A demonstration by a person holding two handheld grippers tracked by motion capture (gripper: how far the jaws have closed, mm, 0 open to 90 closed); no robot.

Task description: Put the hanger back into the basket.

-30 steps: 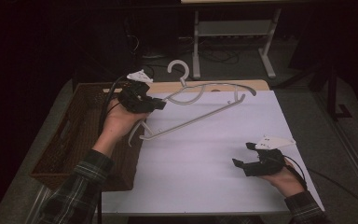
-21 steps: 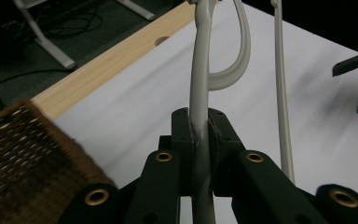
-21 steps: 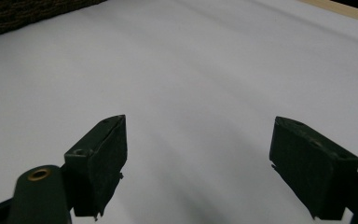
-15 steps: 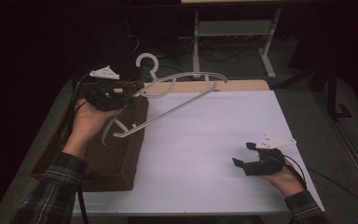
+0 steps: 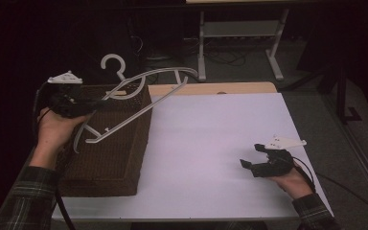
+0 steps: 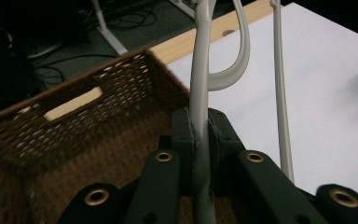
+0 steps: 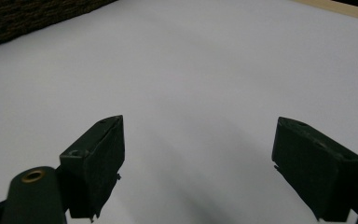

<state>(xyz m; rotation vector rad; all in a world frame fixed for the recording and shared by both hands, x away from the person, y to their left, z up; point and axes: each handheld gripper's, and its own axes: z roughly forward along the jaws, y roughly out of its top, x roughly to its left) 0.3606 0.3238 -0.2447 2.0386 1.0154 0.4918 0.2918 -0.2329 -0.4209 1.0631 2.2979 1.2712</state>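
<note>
Worktop [image 5: 211,143]: white sheet over a wooden top, a strip of bare wood along the far edge.

Basket [image 5: 120,163]: brown wicker, rectangular, open at the top; stands along the worktop's left edge, from the far-left corner nearly to the near edge.

Hanger [image 5: 139,103]: white plastic, held off the surface above the basket's far half. Long axis slants from low near the left edge, over the basket, up toward the far edge; hook points away, past the far-left corner. One end juts beyond the basket's right wall.

Left claw [image 5: 96,102]: clenched on the hanger [image 6: 200,116], pads either side of a thin arm of it, basket directly beneath. This hand has it; lowering it calls for swinging the long axis in line with the basket, by my judgement.

Right claw [image 5: 250,156]: released, nothing between the jaws; rests near the near-right corner, well apart from the hanger.
</note>
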